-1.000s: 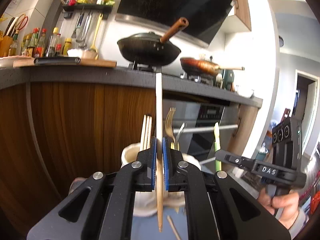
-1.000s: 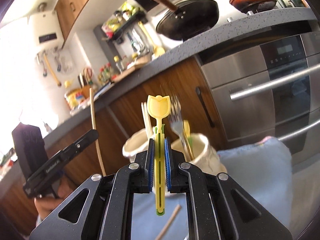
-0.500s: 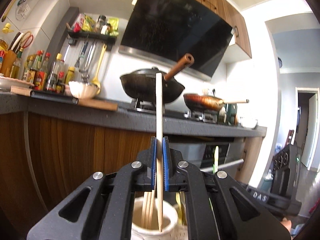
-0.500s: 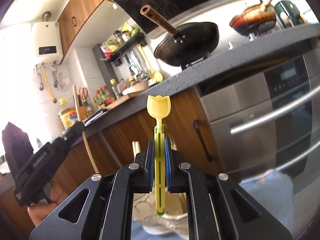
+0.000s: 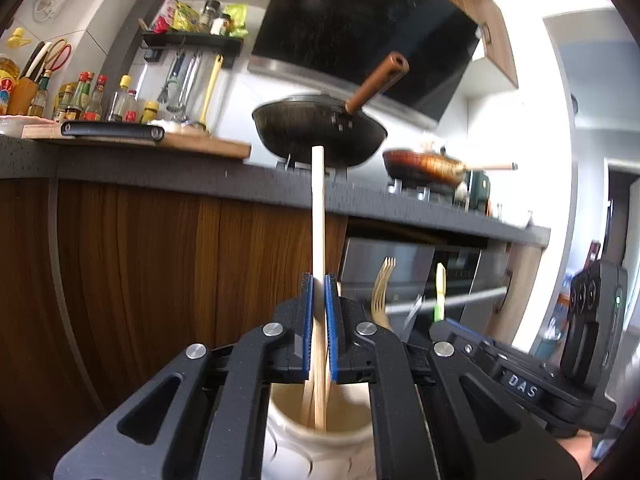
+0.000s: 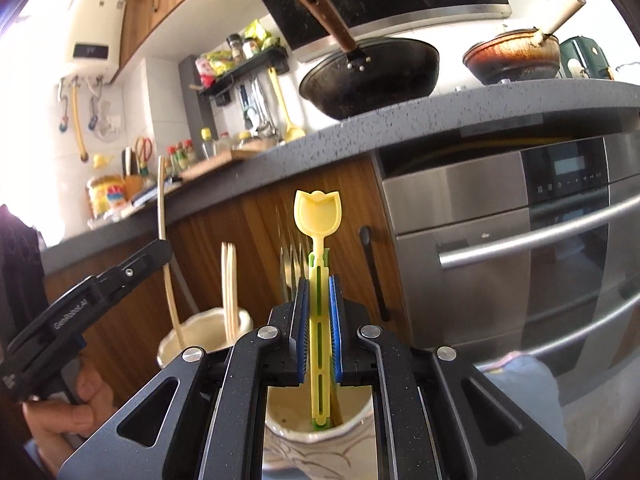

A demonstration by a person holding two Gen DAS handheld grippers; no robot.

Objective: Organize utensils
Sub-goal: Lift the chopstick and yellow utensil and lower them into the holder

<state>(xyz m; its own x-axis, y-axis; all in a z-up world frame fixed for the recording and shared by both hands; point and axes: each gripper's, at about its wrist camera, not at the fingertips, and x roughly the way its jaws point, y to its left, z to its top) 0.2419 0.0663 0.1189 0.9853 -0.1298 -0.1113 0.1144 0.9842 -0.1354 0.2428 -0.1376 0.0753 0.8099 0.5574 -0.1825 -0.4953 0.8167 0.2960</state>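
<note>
My left gripper (image 5: 319,320) is shut on a wooden chopstick (image 5: 318,216), held upright with its lower end inside a cream ceramic holder (image 5: 320,440) that holds other chopsticks. My right gripper (image 6: 319,320) is shut on a yellow tulip-shaped plastic spoon (image 6: 318,216), upright, with its lower end inside a second cream holder (image 6: 316,436). A metal fork (image 6: 290,268) stands behind the spoon. In the right wrist view the left gripper (image 6: 132,268) holds its chopstick (image 6: 162,208) over the chopstick holder (image 6: 200,340) at left. The right gripper (image 5: 520,376) shows at the right of the left wrist view.
A dark counter (image 5: 160,168) on wooden cabinets runs behind, with a black wok (image 5: 320,128), a brown pan (image 5: 424,166), a cutting board and bottles. A steel oven (image 6: 520,248) stands at right. A blue cloth (image 6: 520,380) lies under the holders.
Both grippers have come down from above. The chopstick's tip and the spoon's lower end now sit inside their holders. Both stay shut on their utensils.
</note>
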